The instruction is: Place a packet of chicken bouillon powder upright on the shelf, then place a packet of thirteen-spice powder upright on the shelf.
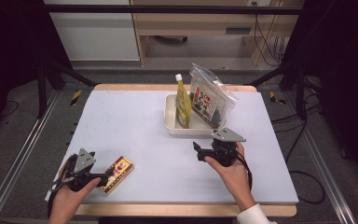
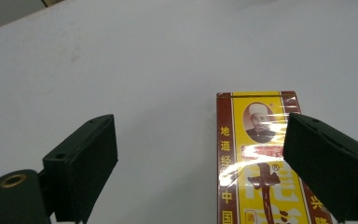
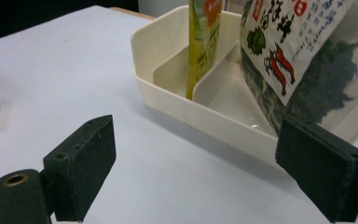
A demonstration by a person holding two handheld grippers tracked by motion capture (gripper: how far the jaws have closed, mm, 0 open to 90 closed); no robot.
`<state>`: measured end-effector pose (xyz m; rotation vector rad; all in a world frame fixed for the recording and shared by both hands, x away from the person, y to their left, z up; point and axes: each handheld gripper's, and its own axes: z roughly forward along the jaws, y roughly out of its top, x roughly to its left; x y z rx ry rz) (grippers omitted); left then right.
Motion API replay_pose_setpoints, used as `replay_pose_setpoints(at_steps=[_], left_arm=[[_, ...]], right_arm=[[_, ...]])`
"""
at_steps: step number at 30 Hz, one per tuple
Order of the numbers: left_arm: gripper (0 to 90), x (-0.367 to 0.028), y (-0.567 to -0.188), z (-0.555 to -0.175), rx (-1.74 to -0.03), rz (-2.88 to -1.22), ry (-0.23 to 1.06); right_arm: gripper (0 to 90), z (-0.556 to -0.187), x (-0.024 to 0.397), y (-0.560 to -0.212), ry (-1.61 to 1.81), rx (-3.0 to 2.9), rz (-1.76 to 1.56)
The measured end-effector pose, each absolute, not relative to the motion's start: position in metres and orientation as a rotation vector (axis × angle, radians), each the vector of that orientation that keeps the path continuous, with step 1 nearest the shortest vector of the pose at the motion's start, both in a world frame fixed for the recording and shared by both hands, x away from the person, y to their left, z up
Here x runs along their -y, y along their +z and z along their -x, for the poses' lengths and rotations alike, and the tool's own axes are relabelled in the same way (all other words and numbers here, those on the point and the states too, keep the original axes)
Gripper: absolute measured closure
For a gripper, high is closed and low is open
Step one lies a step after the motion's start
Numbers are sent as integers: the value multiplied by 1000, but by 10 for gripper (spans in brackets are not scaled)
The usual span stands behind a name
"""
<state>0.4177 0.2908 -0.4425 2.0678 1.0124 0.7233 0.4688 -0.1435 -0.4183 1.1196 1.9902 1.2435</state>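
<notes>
Approach step, by the look of it: left gripper, jaws spread, hangs w/ 1 jaw over the flat-lying yellow box; right gripper, spread & empty, faces the white tray; next likely needs centring, then closing.

Tube and bag upright in tray at table's far right; box near-left.

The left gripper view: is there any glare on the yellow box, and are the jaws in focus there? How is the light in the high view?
In the left gripper view, white glare streaks cross the yellow box on its shiny wrap; the near black jaws look slightly soft. In the high view, the table is evenly lit, the surroundings dark.
</notes>
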Motion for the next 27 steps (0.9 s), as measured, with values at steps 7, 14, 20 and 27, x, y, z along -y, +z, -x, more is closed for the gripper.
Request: replay_pose_setpoints(at_steps=[7, 14, 20, 27], left_arm=[[109, -292, -443, -418, -1038, -2060, 724], [113, -291, -447, -422, -1065, -2092, 712], [117, -276, -431, -430, -1070, -2171, 683], [115, -250, -403, -449, -1102, -2412, 498]], right_arm=[[128, -459, 152, -428, 1164, -2014, -1131], [128, -450, 160, -435, 1110, -2038, -1138], [133, -450, 165, -435, 1121, -2035, -1144], [135, -448, 165, -437, 1071, -2049, -1100]])
